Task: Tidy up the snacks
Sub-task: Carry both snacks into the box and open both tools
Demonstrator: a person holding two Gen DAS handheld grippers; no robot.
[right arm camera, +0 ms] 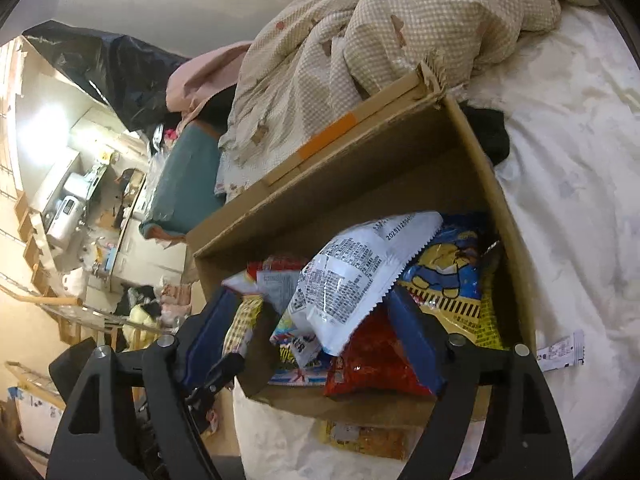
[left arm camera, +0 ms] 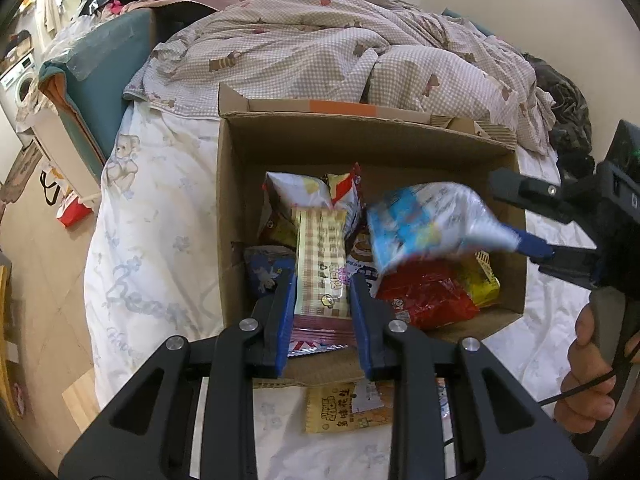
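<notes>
Left gripper [left arm camera: 322, 312] narrowly parted, blue pads pressing both long edges of a cream plaid snack bar [left arm camera: 320, 256], holding it just above the near end of the cardboard box [left arm camera: 360, 140]. Lower end of the bar's wrapper poking back between the fingers.

Right gripper [right arm camera: 320, 344] spread wide, nothing pinched. White-and-blue snack bag [left arm camera: 424, 224] hanging blurred over the right half of the box, its crimped corner just at one blue fingertip [left arm camera: 534, 246] in the left wrist view; touching or just clear, cannot tell. From the right wrist view, the same bag [right arm camera: 360, 276] showing its white printed back, tilted, lying across the other packets between the open fingers. A hand [left arm camera: 592, 364] wrapped round the right gripper's handle at the frame edge.

Count inside the box: one red packet [left arm camera: 424, 300], one yellow packet [left arm camera: 486, 284] beside it, one blue-and-yellow cartoon bag [right arm camera: 452, 268] against the right wall, one dark blue packet [left arm camera: 264, 270] by the left finger, and a white-and-red bag [left arm camera: 316, 192] standing further back. More wrappers underneath, too jumbled to number.

Outside the box, on the white bedsheet [left arm camera: 152, 240]: one yellow peanut sachet [left arm camera: 332, 406] just in front of the near wall, one small white sachet [right arm camera: 560, 354] off to the right side. One box, two grippers, checked duvet [left arm camera: 320, 52] bunched behind.
</notes>
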